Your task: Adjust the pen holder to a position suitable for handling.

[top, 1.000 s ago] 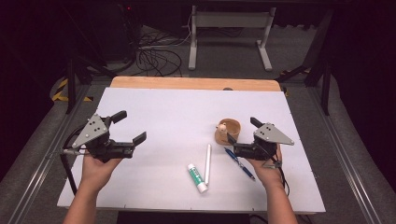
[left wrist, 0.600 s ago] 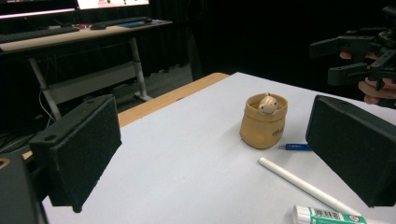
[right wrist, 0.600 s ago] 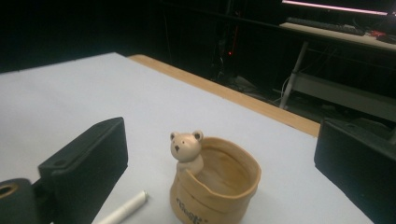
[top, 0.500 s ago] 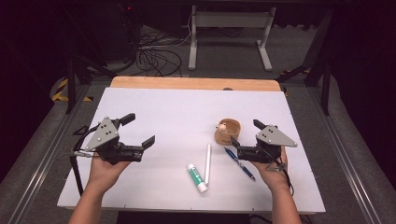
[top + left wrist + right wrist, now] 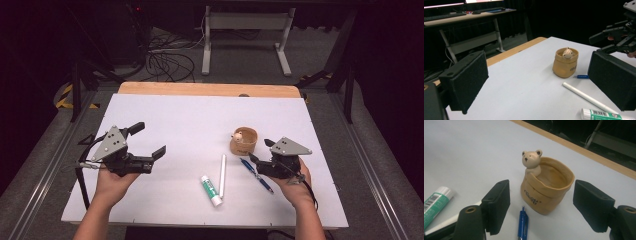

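Observation:
A tan pouch-shaped cup [image 5: 244, 141] with a small bear figure [image 5: 532, 160] on its rim stands right of the table's middle. My right gripper [image 5: 260, 150] is open just in front of the cup [image 5: 547, 192], its jaws level with the cup's two sides and apart from it. A blue pen [image 5: 256, 175] lies under that gripper. A white stick [image 5: 222, 175] and a green-labelled glue stick [image 5: 211, 190] lie to its left. My left gripper [image 5: 150, 139] is open and empty at the table's left, pointing at the cup [image 5: 565, 63].
The white table sheet [image 5: 200, 120] has a wooden strip [image 5: 210, 89] along the far edge. Cables and a metal stand [image 5: 245, 30] are on the floor beyond. In the left gripper view, the other gripper [image 5: 621, 37] shows far right.
My left gripper has shifted a little to the right and nearer the person, and has turned slightly. The right gripper has barely moved.

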Action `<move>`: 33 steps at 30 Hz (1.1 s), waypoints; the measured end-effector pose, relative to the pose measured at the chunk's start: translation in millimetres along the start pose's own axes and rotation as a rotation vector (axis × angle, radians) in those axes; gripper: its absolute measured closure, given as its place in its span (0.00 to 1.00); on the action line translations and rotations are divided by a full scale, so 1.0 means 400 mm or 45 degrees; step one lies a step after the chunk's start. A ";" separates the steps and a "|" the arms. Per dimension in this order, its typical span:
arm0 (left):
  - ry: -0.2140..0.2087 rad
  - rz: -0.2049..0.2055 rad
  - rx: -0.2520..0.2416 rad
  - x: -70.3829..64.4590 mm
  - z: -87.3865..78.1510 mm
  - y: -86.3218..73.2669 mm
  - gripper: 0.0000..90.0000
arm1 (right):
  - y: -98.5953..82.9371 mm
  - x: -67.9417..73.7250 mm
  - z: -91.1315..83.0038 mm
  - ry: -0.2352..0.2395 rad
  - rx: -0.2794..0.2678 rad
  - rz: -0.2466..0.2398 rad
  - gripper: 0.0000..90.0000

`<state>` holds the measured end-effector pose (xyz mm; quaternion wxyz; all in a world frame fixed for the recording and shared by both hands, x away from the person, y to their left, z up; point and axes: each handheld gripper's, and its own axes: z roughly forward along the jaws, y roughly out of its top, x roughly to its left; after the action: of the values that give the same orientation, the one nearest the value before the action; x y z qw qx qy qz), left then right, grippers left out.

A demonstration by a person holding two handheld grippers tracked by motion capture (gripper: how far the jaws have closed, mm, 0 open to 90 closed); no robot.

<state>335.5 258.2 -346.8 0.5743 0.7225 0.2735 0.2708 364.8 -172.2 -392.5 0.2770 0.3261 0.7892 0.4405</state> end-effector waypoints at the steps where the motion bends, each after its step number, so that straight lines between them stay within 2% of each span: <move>1: 0.000 -0.003 -0.002 -0.001 0.000 0.000 0.04 | 0.000 0.004 0.002 0.005 0.003 -0.002 0.35; 5: 0.000 -0.001 0.000 -0.001 0.001 0.000 0.04 | 0.002 0.021 0.016 0.036 0.022 -0.018 0.39; 9: 0.002 -0.003 -0.004 -0.001 0.000 0.001 0.04 | 0.007 0.046 0.041 0.056 0.033 0.051 0.44; 11: 0.002 -0.003 -0.011 0.000 -0.001 0.001 0.04 | 0.010 0.064 0.056 0.028 0.050 0.066 0.46; 18: 0.003 -0.006 -0.017 0.000 -0.004 0.002 0.04 | 0.019 0.120 0.090 -0.045 0.033 0.152 0.51; 27: -0.006 -0.019 -0.024 0.000 -0.001 0.003 0.04 | 0.020 0.159 0.120 -0.155 0.019 0.288 0.60; 33: -0.013 -0.044 -0.046 0.009 -0.010 0.003 0.04 | 0.019 0.179 0.139 -0.228 0.045 0.374 0.66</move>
<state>335.1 263.2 -344.6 0.5932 0.7086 0.2780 0.2621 361.7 -86.4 -422.1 0.2729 0.4806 0.7129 0.4316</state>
